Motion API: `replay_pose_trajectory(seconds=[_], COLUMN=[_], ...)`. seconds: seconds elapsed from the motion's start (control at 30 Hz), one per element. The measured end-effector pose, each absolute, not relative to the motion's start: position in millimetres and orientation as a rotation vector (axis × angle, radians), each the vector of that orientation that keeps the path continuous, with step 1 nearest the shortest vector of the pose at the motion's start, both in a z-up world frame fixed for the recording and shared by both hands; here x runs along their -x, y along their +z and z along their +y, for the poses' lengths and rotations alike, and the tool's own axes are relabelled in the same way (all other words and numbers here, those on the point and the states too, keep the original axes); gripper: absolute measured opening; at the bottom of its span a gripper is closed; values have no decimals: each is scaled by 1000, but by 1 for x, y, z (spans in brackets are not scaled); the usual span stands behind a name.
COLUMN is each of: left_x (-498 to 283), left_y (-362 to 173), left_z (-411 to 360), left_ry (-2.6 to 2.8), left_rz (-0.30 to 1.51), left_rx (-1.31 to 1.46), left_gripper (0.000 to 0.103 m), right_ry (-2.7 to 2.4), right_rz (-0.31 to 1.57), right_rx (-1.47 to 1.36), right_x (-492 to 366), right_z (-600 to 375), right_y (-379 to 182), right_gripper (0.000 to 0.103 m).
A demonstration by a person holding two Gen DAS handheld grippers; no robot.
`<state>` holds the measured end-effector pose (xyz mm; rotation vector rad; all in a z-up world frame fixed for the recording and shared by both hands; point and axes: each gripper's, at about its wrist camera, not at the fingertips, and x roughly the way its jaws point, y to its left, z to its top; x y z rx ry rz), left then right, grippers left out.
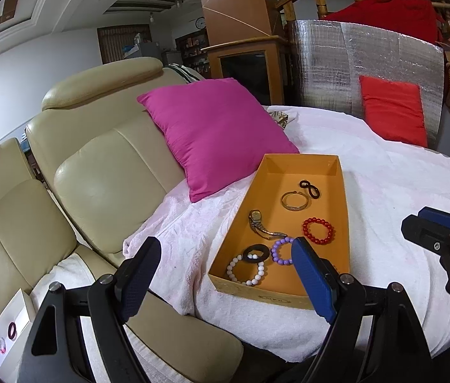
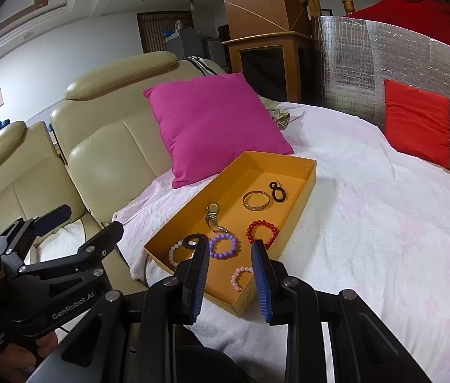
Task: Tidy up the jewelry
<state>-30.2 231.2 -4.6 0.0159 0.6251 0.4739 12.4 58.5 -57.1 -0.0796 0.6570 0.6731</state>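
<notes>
Hovering left tongs wide apart, right tongs parted, both empty, above orange box.

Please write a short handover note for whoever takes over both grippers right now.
Left gripper: open, empty, by the tray's near-left corner.
Right gripper: open, empty, above the tray's near end.
Orange tray on the white blanket holds the watch, gold bangle, black loop, and red, purple, white and pink bracelets.
A white box on the sofa holds more pieces; what remains is unclear.

Magenta pillow leans on beige sofa, white blanket beside
</notes>
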Motion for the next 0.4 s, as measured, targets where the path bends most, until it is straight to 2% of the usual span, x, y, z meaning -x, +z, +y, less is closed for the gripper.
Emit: replay_pose_trajectory(seconds=[0.23,0.4], left_x=[16,-36], left_y=[4,-4], left_z=[193,114], left_ry=[380,133], left_rz=[588,620], left_rx=[-33,-87], left_gripper=[84,86], right_ry=[584,373], right_rz=[631,620], right_rx=[12,-47], right_x=[-30,-66], right_z=[5,-89], right_y=[-56,-66], right_gripper=[31,31])
